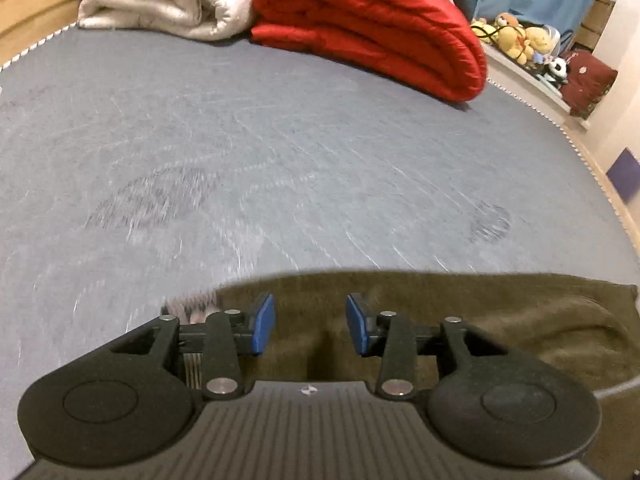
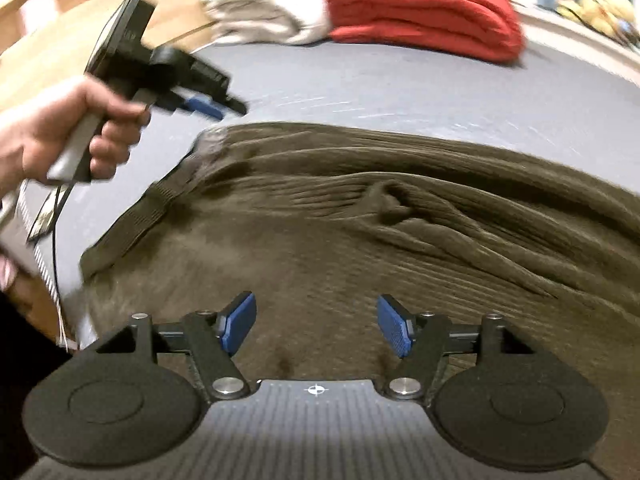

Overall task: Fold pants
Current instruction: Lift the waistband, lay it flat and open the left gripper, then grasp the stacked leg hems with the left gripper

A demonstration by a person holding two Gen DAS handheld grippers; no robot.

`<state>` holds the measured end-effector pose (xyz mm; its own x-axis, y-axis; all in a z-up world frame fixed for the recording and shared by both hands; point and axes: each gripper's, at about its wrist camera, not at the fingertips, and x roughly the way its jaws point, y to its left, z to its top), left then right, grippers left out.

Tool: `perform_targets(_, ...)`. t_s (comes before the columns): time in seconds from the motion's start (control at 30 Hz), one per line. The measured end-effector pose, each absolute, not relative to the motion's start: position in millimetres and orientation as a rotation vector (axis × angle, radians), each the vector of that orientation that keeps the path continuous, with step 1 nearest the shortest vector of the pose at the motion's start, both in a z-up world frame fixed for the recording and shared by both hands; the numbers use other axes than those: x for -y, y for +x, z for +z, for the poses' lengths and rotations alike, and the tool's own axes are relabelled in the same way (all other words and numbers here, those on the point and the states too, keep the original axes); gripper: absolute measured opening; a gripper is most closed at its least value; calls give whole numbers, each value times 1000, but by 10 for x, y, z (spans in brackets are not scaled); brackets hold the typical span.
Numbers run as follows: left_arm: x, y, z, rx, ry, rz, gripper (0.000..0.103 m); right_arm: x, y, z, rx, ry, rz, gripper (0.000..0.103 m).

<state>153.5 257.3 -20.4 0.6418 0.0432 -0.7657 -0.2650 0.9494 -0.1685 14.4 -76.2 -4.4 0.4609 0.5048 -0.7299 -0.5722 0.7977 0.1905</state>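
The olive-brown corduroy pants [image 2: 360, 240] lie spread on the grey bed [image 2: 400, 84], creased across the middle, with the waistband [image 2: 132, 228] at the left. My right gripper [image 2: 316, 326] hovers over the cloth, its blue pads apart and nothing between them. In the left wrist view my left gripper [image 1: 310, 324] is open above the near edge of the pants [image 1: 500, 320], with only cloth below the gap. The right wrist view also shows the left gripper [image 2: 208, 106] in a person's hand [image 2: 64, 136], above the bed just beyond the waistband corner.
A folded red quilt [image 1: 372, 28] and a rolled cream blanket [image 1: 160, 0] lie at the far end of the bed [image 1: 280, 140]. Soft toys [image 1: 516, 38] and a dark red cushion [image 1: 584, 80] sit on a ledge at the right. A wooden bed frame [image 2: 36, 4] runs along the left.
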Motion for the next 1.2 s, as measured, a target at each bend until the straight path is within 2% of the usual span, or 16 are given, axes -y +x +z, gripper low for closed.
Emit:
perform_targets(0.07, -2573, 1738, -284, -853, -202, 164, 70, 839, 192, -71, -873, -71, 640, 69)
perform_targets(0.13, -2609, 1890, -441, -860, -147, 134, 83, 927, 220, -76, -874, -60, 617, 69)
perform_targets(0.23, -2739, 2078, -791, -930, -122, 77, 84, 995, 234, -96, -885, -43, 606, 69)
perform_targets(0.27, -2726, 2111, -854, -934, -76, 72, 88, 1023, 239, -102, -886, -38, 607, 69)
perform_targets(0.37, -2679, 2116, -908, -909, -36, 39, 88, 1058, 261, -113, -897, -41, 604, 70)
perform_targets(0.43, -2606, 2137, -907, -898, 12, 22, 82, 1080, 290, -123, -905, -41, 599, 70)
perform_targets(0.5, -2541, 2132, -897, -889, 42, -1, 70, 1093, 328, -119, -911, -38, 594, 70)
perform_targets(0.57, -2472, 2105, -888, -881, 63, -47, 43, 1110, 368, -117, -916, -35, 576, 70)
perform_targets(0.6, -2436, 2093, -872, -878, 82, -60, 39, 1119, 393, -125, -920, -35, 562, 71)
perform_targets(0.63, -2381, 2082, -859, -873, 114, -65, 28, 1128, 422, -143, -928, -36, 542, 71)
perform_targets(0.67, -2340, 2068, -844, -868, 143, -69, 23, 1147, 448, -166, -936, -37, 523, 71)
perform_targets(0.77, -2241, 1976, -756, -848, 196, -62, 16, 1242, 533, -203, -956, -32, 451, 71)
perform_targets(1.2, -1807, 930, 49, -685, 360, -203, 10, 2301, 843, 35, -850, 176, 148, 71)
